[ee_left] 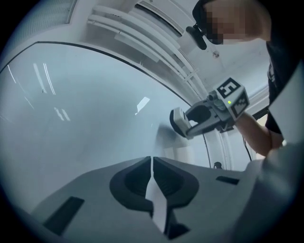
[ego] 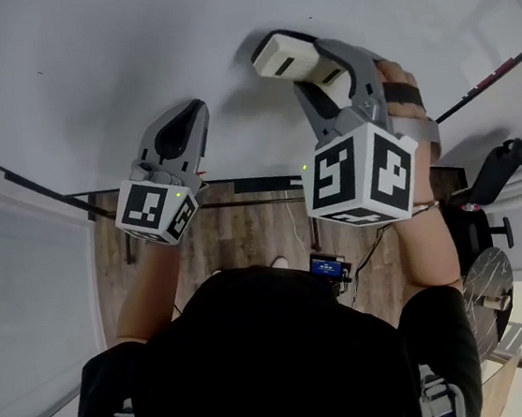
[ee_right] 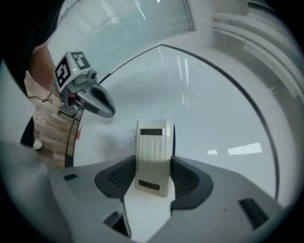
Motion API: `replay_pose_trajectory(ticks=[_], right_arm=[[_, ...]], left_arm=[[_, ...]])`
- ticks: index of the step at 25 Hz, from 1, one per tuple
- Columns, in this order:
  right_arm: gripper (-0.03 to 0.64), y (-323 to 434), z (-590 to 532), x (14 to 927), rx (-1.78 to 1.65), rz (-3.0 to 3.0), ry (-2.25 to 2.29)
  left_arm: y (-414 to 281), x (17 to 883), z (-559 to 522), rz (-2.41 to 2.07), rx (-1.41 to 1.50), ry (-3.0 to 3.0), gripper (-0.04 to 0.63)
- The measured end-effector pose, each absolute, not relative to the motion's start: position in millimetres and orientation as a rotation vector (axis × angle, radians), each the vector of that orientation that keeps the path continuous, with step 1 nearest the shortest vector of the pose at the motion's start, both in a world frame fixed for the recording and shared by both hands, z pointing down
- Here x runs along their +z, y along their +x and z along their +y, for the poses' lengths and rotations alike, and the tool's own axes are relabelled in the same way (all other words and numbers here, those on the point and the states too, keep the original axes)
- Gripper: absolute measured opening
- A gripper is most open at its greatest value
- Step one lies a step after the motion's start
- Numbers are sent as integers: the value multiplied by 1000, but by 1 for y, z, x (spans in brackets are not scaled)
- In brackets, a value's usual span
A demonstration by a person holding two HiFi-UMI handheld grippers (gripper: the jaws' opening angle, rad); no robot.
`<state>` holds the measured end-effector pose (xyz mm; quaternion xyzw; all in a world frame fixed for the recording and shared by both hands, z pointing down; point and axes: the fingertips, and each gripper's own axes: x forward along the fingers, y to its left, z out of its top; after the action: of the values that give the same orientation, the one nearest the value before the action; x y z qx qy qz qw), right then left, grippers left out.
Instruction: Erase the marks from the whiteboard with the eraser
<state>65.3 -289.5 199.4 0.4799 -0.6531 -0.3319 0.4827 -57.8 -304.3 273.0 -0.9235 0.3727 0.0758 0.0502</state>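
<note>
The whiteboard (ego: 111, 61) fills the upper head view and looks almost white, with only tiny dark specks. My right gripper (ego: 307, 63) is shut on a cream eraser (ego: 282, 57), whose face is pressed to the board. In the right gripper view the eraser (ee_right: 153, 142) stands upright between the jaws of the right gripper (ee_right: 153, 166), against the whiteboard (ee_right: 213, 114). My left gripper (ego: 193, 112) is shut and empty, its tips close to the board, left of and below the eraser. The left gripper view shows the left gripper (ee_left: 152, 163) with jaws together and the eraser (ee_left: 179, 122) beyond.
The board's black frame (ego: 12, 177) runs along its lower edge. Below lie a wooden floor (ego: 245, 233), cables and a small device (ego: 328, 266). An office chair (ego: 497, 169) stands at the right. A small red thing (ee_right: 77, 135) sits at the board's bottom edge.
</note>
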Motion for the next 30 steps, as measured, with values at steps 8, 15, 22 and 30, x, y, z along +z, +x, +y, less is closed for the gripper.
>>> replay_pose_trajectory(ticks=[8,15,22,30], right_arm=[[230,88,-312,99,-947,-1494,1356],[225,85,-317,114,-947,-1382,1336],[225,74,-331,221,-867,-1314,1121],[227,70,-332,344,-755,-1348,918]], left_arm=[[-52,276,-301,1113,233,-2835,17],[-60,278,-298,1140,231,-2833,17],[-60,284,-296,1141,219,-2841,17],[-67,296,-291,1157,197,-2845,17]])
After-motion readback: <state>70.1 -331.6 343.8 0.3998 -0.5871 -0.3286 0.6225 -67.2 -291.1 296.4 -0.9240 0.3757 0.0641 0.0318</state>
